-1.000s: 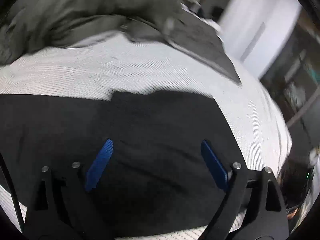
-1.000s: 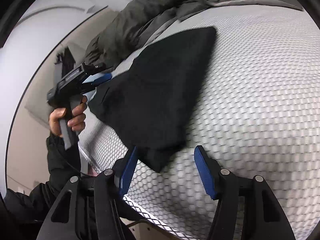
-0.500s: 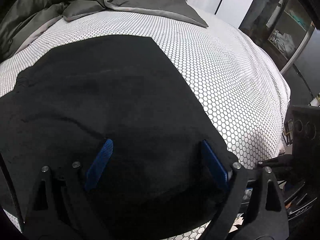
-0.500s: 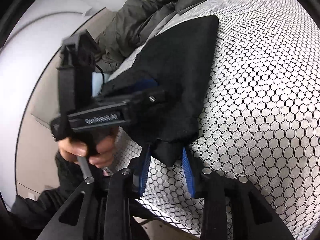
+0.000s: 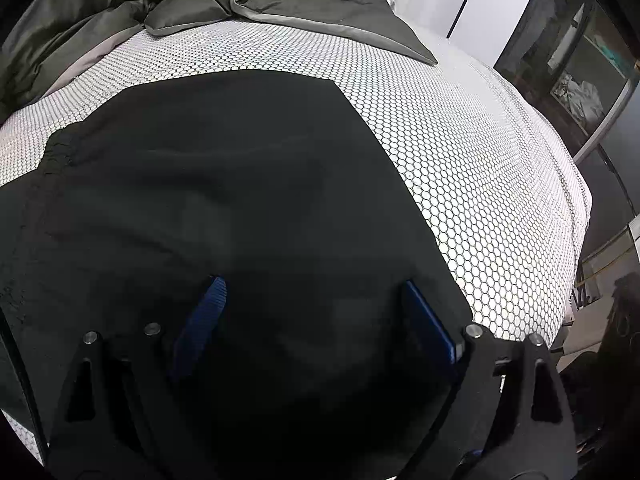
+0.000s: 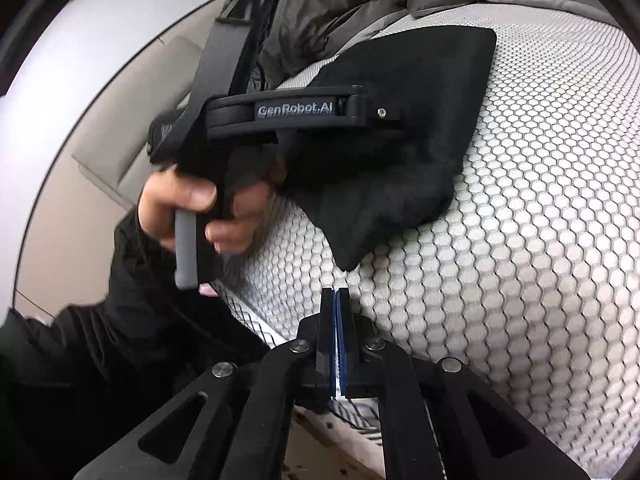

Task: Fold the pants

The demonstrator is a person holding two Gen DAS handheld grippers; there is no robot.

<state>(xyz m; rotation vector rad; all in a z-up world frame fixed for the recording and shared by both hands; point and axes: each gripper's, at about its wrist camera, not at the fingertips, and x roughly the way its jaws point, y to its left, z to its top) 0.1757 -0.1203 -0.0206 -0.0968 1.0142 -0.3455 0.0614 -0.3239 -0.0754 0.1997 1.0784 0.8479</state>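
Observation:
Black pants (image 5: 224, 184) lie folded on the white honeycomb-patterned bed (image 5: 460, 128). My left gripper (image 5: 312, 308) is open, its blue fingers spread just above the near part of the pants. In the right wrist view the pants (image 6: 408, 128) lie ahead, and the left gripper's body (image 6: 288, 110) in the person's hand sits over their left part. My right gripper (image 6: 335, 294) is shut and empty, its tips a little short of the pants' near corner.
A rumpled dark grey duvet (image 5: 160, 4) covers the far end of the bed. The bed's right edge (image 5: 576, 216) drops off toward a dark shelf unit (image 5: 580, 60). The person's black sleeve (image 6: 80, 340) is at lower left.
My right gripper closed fully and pulled back off the pants' near corner, which now lies free. My left gripper swung over the pants and stays open above them.

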